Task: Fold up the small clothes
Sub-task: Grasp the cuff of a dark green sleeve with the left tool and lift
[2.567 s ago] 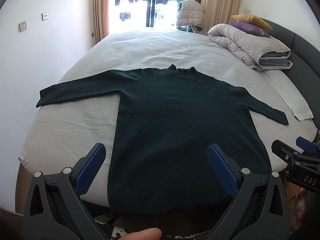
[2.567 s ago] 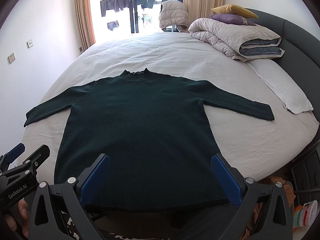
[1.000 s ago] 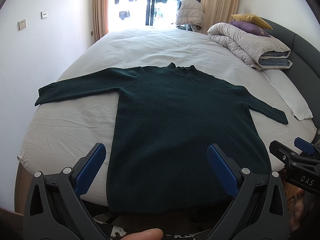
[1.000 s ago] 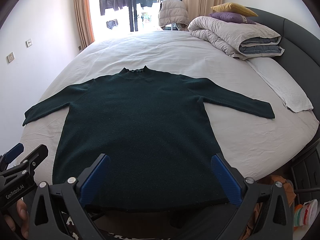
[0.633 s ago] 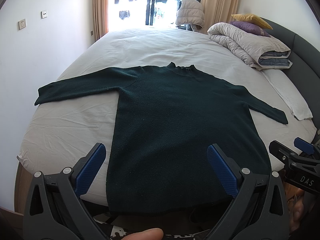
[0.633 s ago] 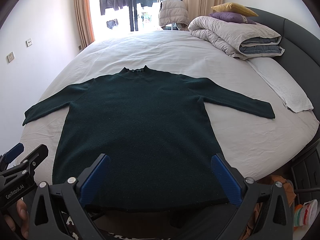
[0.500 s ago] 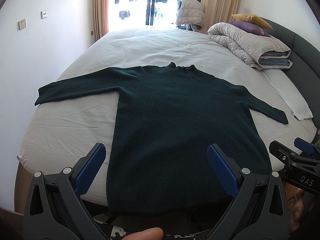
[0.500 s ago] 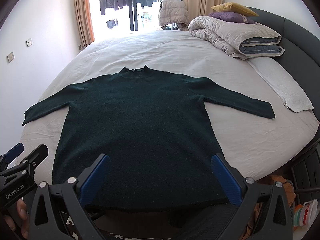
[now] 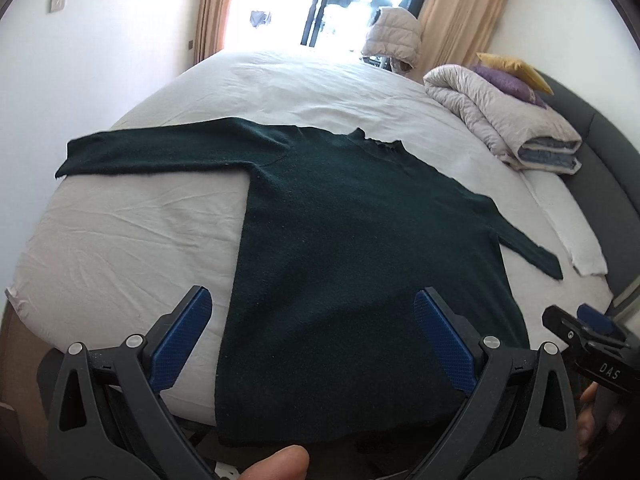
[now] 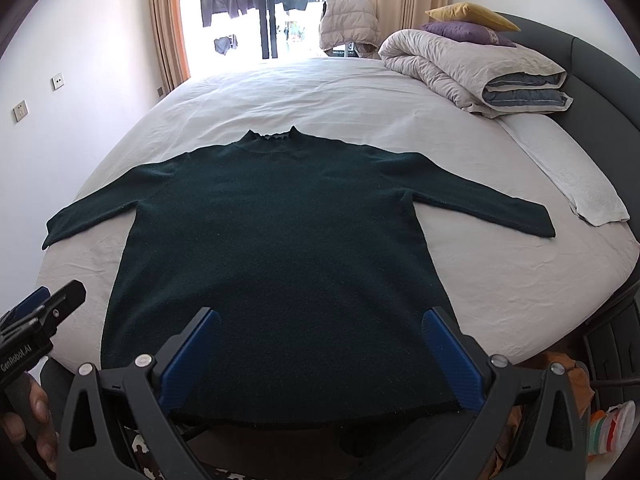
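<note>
A dark green long-sleeved sweater (image 9: 360,248) (image 10: 280,248) lies flat on the white bed (image 9: 132,240) (image 10: 500,280), collar away from me, both sleeves spread out, hem hanging over the near edge. My left gripper (image 9: 312,312) is open above the hem's left part, nothing between its blue pads. My right gripper (image 10: 320,328) is open over the hem's middle, also empty. Each gripper shows at the edge of the other's view: the right gripper (image 9: 588,340) and the left gripper (image 10: 44,312).
A rolled duvet (image 10: 480,76) with purple and yellow pillows sits at the bed's far right by the dark headboard (image 10: 600,68). A white towel (image 10: 580,184) lies near the right sleeve. A padded vest (image 10: 348,24) stands by the balcony window. White wall on the left.
The left wrist view has tilted and shifted left, so the sweater now sits more to the right in it. The right gripper has barely moved. Both stay open.
</note>
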